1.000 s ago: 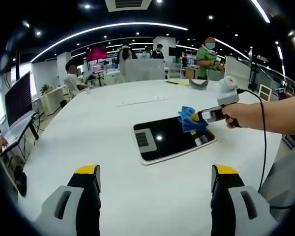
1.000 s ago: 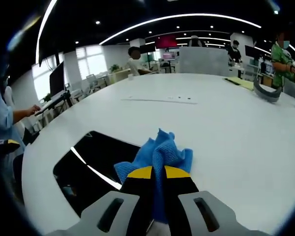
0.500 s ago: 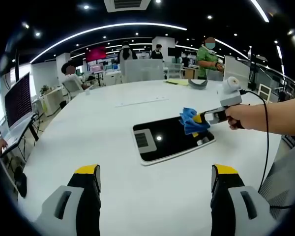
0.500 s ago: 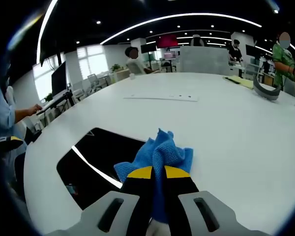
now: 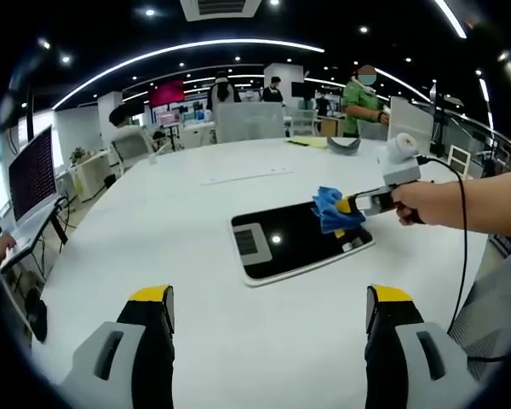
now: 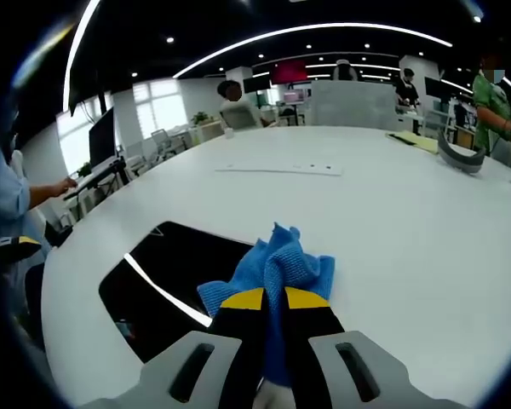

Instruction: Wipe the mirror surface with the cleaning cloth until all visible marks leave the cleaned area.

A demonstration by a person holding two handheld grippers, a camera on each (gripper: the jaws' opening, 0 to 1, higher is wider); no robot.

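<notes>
A flat dark mirror (image 5: 294,240) with a white rim lies on the white table (image 5: 153,221). It reflects ceiling lights, and a pale rectangle shows at its left end. My right gripper (image 5: 345,205) is shut on a crumpled blue cloth (image 5: 328,208) at the mirror's far right edge. In the right gripper view the cloth (image 6: 277,268) bulges past the yellow-tipped jaws, with the mirror (image 6: 175,290) to their left. My left gripper (image 5: 268,298) hovers open over the table, well short of the mirror.
A long white strip (image 5: 245,175) lies on the table beyond the mirror. A grey curved object (image 6: 462,160) and yellow sheets (image 6: 417,141) sit at the far side. People stand and sit around the office behind; a monitor (image 5: 32,170) stands at the left.
The right gripper with the cloth has shifted slightly along the mirror's far right edge. The left gripper has stayed put.
</notes>
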